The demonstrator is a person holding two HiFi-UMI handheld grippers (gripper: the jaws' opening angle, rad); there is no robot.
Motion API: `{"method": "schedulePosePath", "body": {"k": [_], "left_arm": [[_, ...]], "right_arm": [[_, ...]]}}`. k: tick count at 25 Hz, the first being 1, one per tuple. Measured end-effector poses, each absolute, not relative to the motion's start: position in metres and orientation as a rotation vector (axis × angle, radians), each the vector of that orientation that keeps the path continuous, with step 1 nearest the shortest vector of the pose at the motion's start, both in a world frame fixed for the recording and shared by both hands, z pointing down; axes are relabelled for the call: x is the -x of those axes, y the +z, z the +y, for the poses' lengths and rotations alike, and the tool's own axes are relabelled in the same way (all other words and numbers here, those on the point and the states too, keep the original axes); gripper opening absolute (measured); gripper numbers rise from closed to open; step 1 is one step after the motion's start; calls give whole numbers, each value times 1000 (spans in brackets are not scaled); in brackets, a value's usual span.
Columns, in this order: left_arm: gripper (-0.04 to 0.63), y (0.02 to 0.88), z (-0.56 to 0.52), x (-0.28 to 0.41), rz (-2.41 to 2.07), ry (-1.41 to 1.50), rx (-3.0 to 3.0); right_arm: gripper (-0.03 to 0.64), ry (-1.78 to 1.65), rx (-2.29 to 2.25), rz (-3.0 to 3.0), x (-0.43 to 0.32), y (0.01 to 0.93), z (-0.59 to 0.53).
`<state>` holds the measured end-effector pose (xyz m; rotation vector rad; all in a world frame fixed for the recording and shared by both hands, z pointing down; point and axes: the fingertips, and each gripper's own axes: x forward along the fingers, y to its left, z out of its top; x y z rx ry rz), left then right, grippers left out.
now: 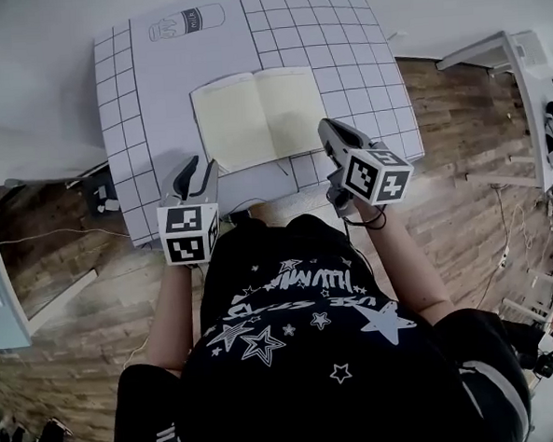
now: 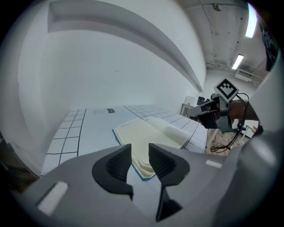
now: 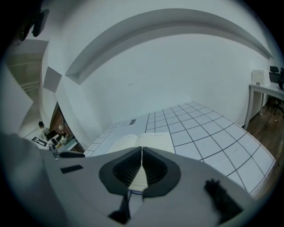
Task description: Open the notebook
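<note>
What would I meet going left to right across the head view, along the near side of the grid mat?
left hand-held gripper → open notebook → right hand-held gripper

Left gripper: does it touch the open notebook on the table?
Cannot tell. In the left gripper view the left gripper stands open, with a corner of the notebook behind its jaws. The head view shows neither a gap nor contact plainly.
</note>
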<state>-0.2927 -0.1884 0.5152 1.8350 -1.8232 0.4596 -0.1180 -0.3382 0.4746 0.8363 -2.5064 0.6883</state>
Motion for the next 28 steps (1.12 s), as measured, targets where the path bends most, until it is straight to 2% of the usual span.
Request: {"method": "schedulePosePath", "body": {"k": [3,6,8,19,28], "left_arm": [[115,498,-186,286,-1891,426,-1809],[45,483,-178,272,-1960,379,-1764],[22,479,-169,259,-1970,364,-1752],[11,469,-89,189,-2053,355,-1655],[11,462,-4,160,-2167,316,-1502]], "right_arm": [[15,699,-863,-2545,103,463,-342],[16,728,-864,-2578,88,452,-338],[15,729,-835,-2606,76,444,-327],[16,750,-771,-2673,-8,433,-270],[16,765,-577,-2701,-11,448,-211]]}}
